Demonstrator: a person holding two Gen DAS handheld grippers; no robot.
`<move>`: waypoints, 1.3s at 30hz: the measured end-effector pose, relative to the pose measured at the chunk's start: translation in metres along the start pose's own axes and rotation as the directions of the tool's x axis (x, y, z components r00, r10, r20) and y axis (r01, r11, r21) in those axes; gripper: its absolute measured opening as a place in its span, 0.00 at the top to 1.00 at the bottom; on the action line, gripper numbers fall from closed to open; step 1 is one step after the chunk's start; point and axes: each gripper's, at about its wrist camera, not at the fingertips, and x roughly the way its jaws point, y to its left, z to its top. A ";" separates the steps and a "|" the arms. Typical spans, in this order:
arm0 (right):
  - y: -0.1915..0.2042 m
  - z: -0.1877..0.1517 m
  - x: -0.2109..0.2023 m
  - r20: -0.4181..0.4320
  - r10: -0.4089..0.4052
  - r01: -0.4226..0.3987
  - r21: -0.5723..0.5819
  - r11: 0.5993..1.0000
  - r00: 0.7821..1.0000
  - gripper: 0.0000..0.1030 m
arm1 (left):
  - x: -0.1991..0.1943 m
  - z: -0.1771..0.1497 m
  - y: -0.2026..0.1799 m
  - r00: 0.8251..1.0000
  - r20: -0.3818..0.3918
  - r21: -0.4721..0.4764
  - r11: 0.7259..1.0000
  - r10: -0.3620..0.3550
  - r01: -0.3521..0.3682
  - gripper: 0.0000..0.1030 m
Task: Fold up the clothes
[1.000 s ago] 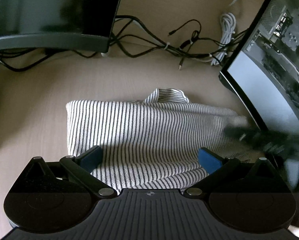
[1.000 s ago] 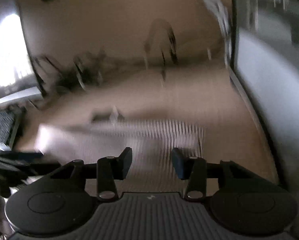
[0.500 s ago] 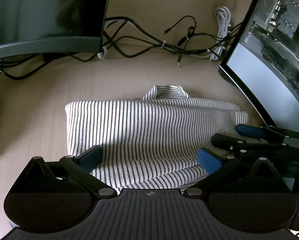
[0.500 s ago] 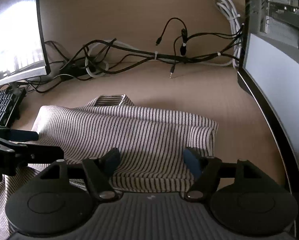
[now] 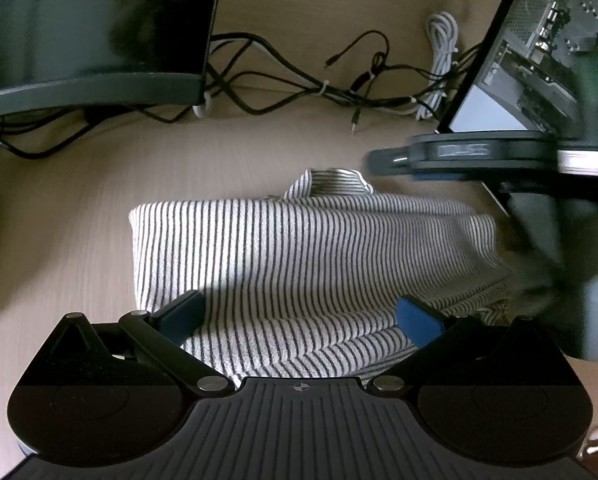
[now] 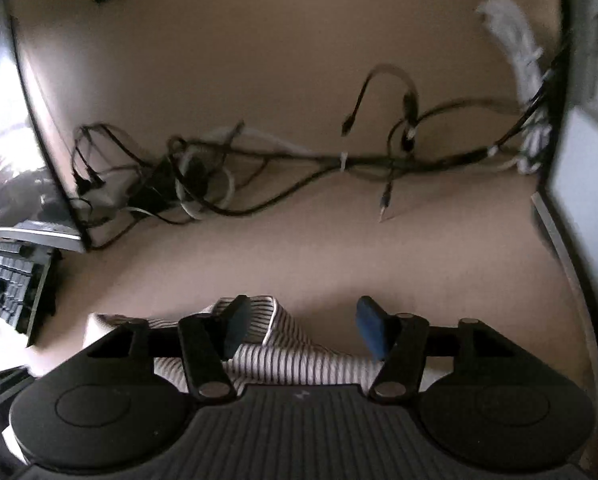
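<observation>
A grey-and-white striped shirt (image 5: 307, 248) lies folded into a broad rectangle on the tan desk, collar (image 5: 331, 180) at its far edge. My left gripper (image 5: 299, 314) stands open over the shirt's near edge, the fabric lying under its spread blue pads (image 5: 415, 318). My right gripper (image 5: 395, 160) shows blurred at the upper right, hovering beside the collar. In the right wrist view the right gripper (image 6: 303, 322) is over the collar (image 6: 269, 312) with the shirt (image 6: 299, 366) below; its jaws are closing and the pads do not press on anything.
A dark monitor (image 5: 91, 32) stands at the back left, a tangle of black and white cables (image 5: 299, 84) runs along the back, and an open computer case (image 5: 539, 60) stands at the right. A keyboard (image 6: 7, 280) sits at the left of the right wrist view.
The right gripper has left the shirt's right edge and moved toward the far side, by the collar. The left gripper and the shirt have stayed put.
</observation>
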 end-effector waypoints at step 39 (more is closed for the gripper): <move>0.019 -0.084 -0.070 -0.045 0.218 -0.212 0.106 0.971 0.975 0.95 | -0.061 0.000 0.047 0.990 0.126 -0.228 0.973 0.066 -0.036 0.00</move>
